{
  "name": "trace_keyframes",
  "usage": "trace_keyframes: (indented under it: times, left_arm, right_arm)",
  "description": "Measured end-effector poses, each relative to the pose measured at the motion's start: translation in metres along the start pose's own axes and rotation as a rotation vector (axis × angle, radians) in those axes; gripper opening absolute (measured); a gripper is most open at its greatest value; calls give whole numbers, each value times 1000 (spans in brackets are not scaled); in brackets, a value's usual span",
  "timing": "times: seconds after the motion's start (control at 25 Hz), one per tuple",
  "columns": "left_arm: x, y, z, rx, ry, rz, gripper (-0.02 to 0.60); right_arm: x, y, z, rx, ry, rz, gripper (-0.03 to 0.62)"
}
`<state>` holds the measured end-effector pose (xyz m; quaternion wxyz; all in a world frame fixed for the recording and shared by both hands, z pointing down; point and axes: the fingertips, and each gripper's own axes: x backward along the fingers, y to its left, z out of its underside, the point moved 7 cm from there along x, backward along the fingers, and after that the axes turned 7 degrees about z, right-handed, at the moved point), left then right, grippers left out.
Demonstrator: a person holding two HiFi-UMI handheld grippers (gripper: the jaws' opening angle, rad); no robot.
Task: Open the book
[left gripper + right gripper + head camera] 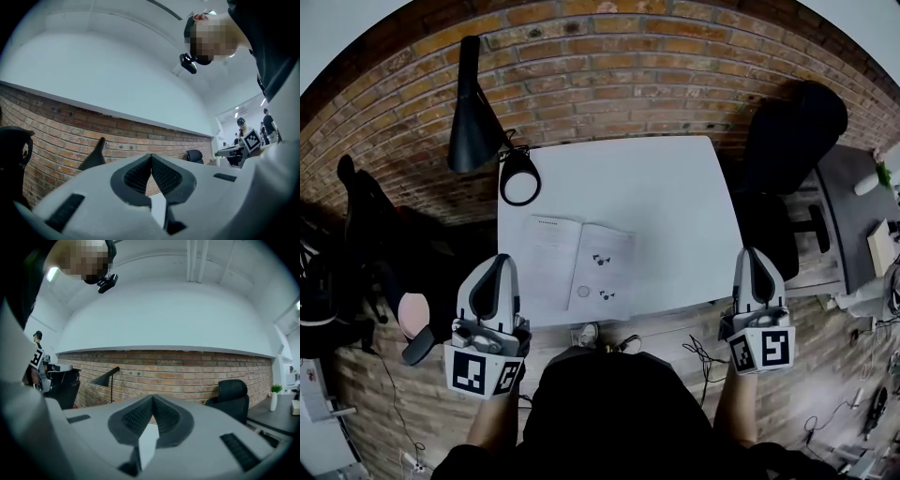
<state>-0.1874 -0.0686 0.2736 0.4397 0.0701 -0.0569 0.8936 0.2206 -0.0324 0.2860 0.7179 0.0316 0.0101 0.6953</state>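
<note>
light: even, soft daylight; white table (675,216) bright, no glare
shadows: floor left of table dark in head view
distortion: heavy fisheye, black corners
blur: near foreground soft in gripper views

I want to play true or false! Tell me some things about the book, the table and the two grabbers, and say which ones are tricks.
1. The book lies open on the white table. True.
2. The left hand-held gripper is holding the book. False: its jaws are pressed together with nothing between them.
3. The right hand-held gripper has its jaws wide apart. False: they are together and empty.
4. A black office chair stands in front of the brick wall. True.
</note>
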Motion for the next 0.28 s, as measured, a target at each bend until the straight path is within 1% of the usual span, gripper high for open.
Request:
trace_keyframes:
  times: [0.08,0.16,0.28]
  left_arm:
    - [1,2,1,-2,8,0,25]
    - [1,3,1,-4,12,2,25]
    - [-1,7,1,16,9,0,25]
  right_arm:
    - [-4,6,-1,-18,-14,-16,12]
    - [-6,7,0,-11,-5,-16,12]
    - [-10,10,-1,-10,-13,-26,12]
